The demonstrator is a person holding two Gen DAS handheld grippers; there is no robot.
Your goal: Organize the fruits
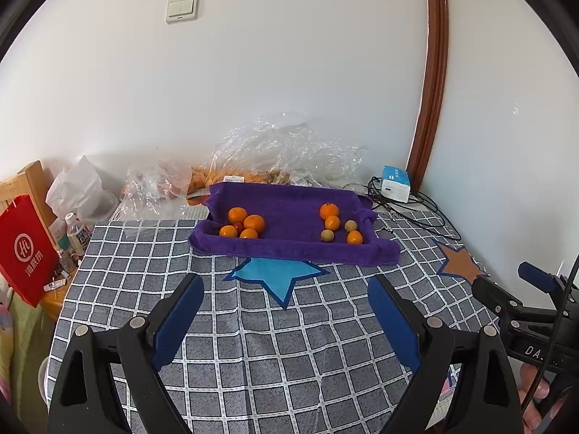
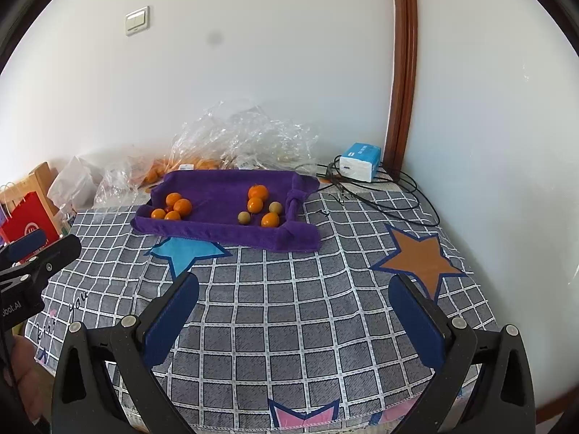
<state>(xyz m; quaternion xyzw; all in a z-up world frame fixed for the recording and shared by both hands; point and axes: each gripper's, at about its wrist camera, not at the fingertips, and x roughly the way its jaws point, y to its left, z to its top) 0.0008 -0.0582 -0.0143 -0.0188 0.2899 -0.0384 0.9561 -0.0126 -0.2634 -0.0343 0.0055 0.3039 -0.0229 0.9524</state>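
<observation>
A purple towel tray sits at the back of the checked tablecloth. On its left lie several oranges around a small red fruit. Its right side holds three oranges and two small tan round fruits. My left gripper hangs open over the cloth, short of the tray, nothing between its blue pads. My right gripper is open and empty too, beside the left one.
Crumpled clear plastic bags with more fruit lie behind the tray against the wall. A white and blue box with black cables sits at the back right. A red paper bag and a bottle stand left.
</observation>
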